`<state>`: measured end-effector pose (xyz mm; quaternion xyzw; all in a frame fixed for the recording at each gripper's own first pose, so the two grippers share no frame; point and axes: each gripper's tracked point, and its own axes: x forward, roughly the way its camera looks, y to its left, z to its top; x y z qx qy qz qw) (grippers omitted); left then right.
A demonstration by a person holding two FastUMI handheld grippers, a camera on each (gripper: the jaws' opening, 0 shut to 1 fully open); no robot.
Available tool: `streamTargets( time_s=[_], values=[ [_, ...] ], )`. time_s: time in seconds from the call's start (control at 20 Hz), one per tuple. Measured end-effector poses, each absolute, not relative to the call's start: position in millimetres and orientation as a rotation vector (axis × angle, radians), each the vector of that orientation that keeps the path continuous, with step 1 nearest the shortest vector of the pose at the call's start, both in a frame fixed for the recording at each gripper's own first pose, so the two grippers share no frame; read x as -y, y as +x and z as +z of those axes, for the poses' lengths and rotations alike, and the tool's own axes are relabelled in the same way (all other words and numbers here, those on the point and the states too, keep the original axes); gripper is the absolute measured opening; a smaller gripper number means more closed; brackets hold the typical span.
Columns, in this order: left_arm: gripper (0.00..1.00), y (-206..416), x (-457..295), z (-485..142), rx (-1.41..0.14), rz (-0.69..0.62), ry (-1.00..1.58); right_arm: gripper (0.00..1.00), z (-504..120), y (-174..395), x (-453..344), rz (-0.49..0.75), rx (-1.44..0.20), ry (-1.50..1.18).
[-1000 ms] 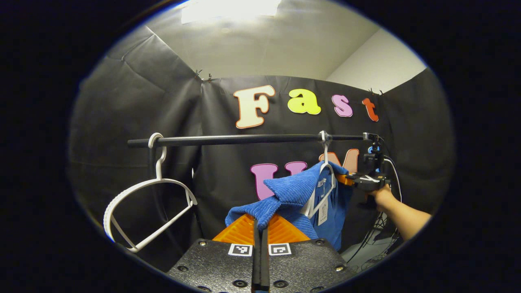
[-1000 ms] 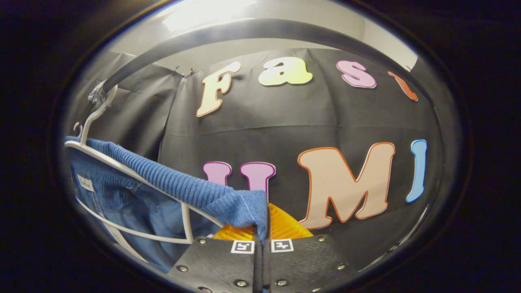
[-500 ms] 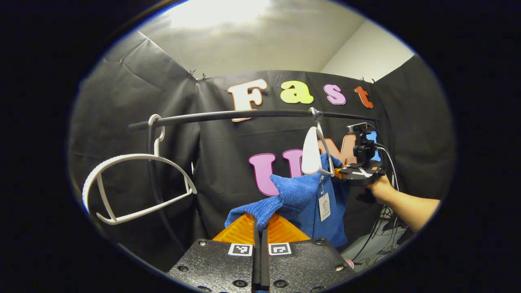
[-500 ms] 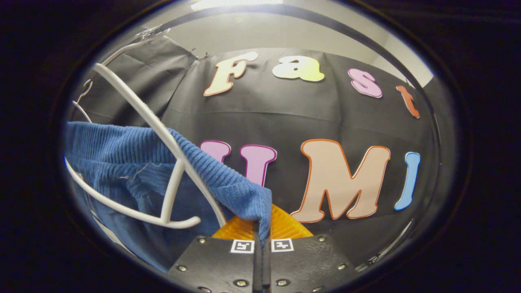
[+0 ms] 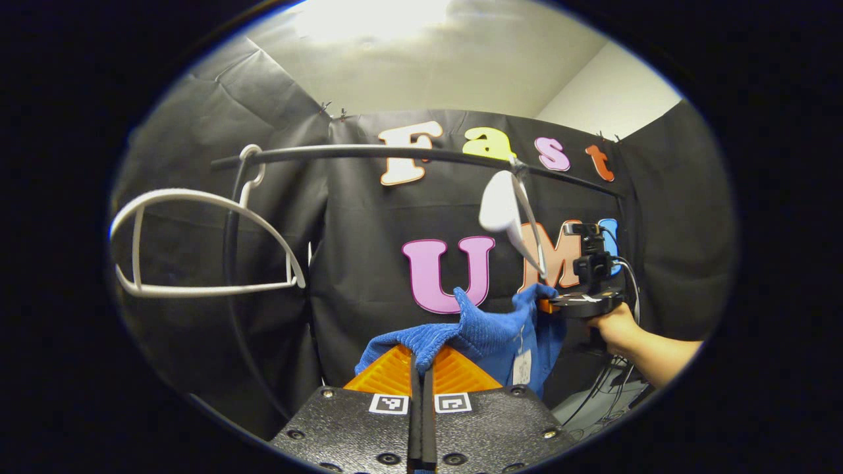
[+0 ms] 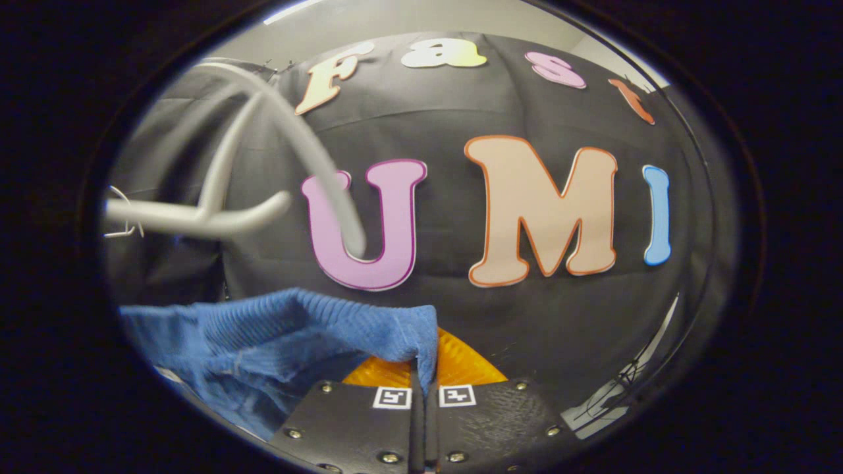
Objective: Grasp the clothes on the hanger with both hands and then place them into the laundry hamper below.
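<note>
1. The step in hand is the lift-off, and it looks done. The blue garment [image 5: 481, 329] hangs below the white hanger [image 5: 504, 210], which is bare on the rail [image 5: 369, 153] and tilted; in the right gripper view the hanger [image 6: 217, 210] is blurred above the cloth [image 6: 276, 329].

2. The left gripper [image 5: 421, 359] is clenched on one edge of the garment, the fabric pinched between its closed fingers. The right gripper [image 6: 425, 368] is likewise clamped on another edge; in the left gripper view it sits farther off [image 5: 579, 299], held by a hand [image 5: 609, 326], with the cloth slung between the two.

3. Next, I judge, comes the carry down to the hamper (it is below, by the task sentence, and I cannot place it in these views). That calls for lowering both grippers together, keeping the cloth from snagging on the hanger tip, and releasing only once the garment is over the opening.

4. A risk: the garment sags in the middle and its tag [image 5: 521, 367] dangles, so a loose fold could catch on the hamper rim.

5. A second empty hanger [image 5: 197, 243] hangs at the rail's other end, well apart from the garment.

6. The room: black cloth walls [image 5: 276, 197] on all sides, a pale ceiling [image 5: 428, 59] with a bright light, and cables [image 5: 616, 388] trailing under the hand.
</note>
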<state>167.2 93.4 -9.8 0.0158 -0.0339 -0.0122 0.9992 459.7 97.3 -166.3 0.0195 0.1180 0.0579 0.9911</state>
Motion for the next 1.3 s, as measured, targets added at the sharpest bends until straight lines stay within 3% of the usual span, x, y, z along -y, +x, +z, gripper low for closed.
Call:
streamTargets(
  time_s=[0.5,0.9,1.1,1.3],
  values=[
    [0.00,188.3,-37.0,-46.7,0.064,-0.081,0.048,0.01,-180.1,354.0,-142.3,0.233,-0.211,0.159],
    [0.00,187.1,-12.5,-14.2,0.108,-0.076,-0.030,0.00,-103.5,273.7,-151.5,0.308,-0.128,0.200],
    [0.00,174.1,23.9,-1.1,0.153,-0.125,-0.033,0.00,-88.9,214.5,-135.4,0.248,-0.067,0.186],
    [0.00,168.7,47.2,-28.0,0.073,-0.168,-0.061,0.01,-111.1,169.3,-139.6,0.241,-0.127,0.150]
  ],
)
